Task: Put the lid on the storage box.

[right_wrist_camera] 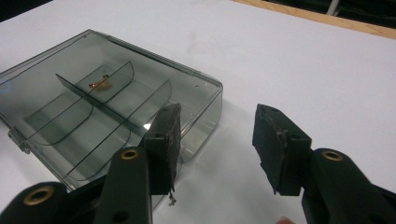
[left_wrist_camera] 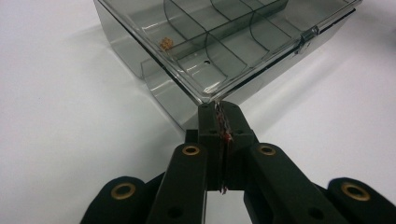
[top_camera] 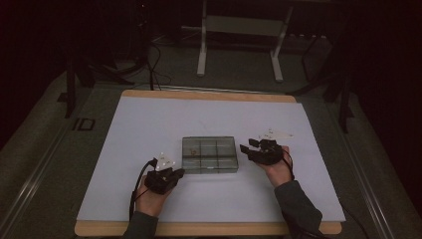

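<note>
A smoky clear plastic box (top_camera: 209, 155) with several compartments lies shut in the middle of the white mat. A small tan object (left_wrist_camera: 166, 44) sits in one compartment, seen also as an orange-tan bit (right_wrist_camera: 102, 85) in the right gripper view. My left gripper (top_camera: 179, 172) is shut, its tips touching the box's near left corner (left_wrist_camera: 205, 97). My right gripper (top_camera: 247, 146) stands open just right of the box, its left finger (right_wrist_camera: 166, 140) against the box's side wall. A small latch (left_wrist_camera: 306, 36) sits on the box's front edge.
The white mat (top_camera: 149, 124) covers a wooden board (top_camera: 209, 94) on the table. A white metal frame (top_camera: 239, 40) and cables stand on the dark floor beyond the far edge. Open mat lies on all sides of the box.
</note>
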Demonstrator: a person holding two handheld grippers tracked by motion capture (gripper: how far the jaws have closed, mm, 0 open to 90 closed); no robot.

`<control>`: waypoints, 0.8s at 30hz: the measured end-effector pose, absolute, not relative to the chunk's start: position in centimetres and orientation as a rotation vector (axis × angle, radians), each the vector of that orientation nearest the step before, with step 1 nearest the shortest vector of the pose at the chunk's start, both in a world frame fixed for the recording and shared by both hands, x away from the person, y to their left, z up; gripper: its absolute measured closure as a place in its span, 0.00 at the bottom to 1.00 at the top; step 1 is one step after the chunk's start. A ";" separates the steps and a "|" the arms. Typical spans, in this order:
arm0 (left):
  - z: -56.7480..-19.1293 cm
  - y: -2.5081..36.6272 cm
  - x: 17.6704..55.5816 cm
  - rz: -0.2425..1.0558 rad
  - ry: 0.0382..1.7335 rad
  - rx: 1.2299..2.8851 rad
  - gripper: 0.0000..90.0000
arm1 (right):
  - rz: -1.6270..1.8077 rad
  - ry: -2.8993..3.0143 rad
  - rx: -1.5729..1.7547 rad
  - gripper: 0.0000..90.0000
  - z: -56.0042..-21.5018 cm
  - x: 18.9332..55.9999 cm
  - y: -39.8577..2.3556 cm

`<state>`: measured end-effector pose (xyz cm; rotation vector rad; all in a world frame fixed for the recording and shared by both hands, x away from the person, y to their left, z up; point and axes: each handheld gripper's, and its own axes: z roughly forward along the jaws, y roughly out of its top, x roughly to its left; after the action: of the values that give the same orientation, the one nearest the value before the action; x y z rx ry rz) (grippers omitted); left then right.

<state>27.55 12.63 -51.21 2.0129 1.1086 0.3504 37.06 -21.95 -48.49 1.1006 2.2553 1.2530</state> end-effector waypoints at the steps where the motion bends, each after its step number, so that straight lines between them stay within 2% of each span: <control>1: -51.2 12.6 27.5 0.348 1.110 2.012 0.98 | 1.253 2.255 1.100 0.58 -48.5 37.1 -22.0; 12: -51.4 13.0 27.4 0.339 1.125 2.020 0.94 | 1.248 2.260 1.099 0.58 -48.6 37.1 -21.9; 24: -51.2 14.3 27.6 0.364 1.151 1.992 0.93 | 1.247 2.261 1.098 0.57 -48.5 37.1 -21.9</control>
<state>27.59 14.32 -51.21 1.9916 1.1508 0.3643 37.08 -21.89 -48.54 1.0982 2.2615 1.2471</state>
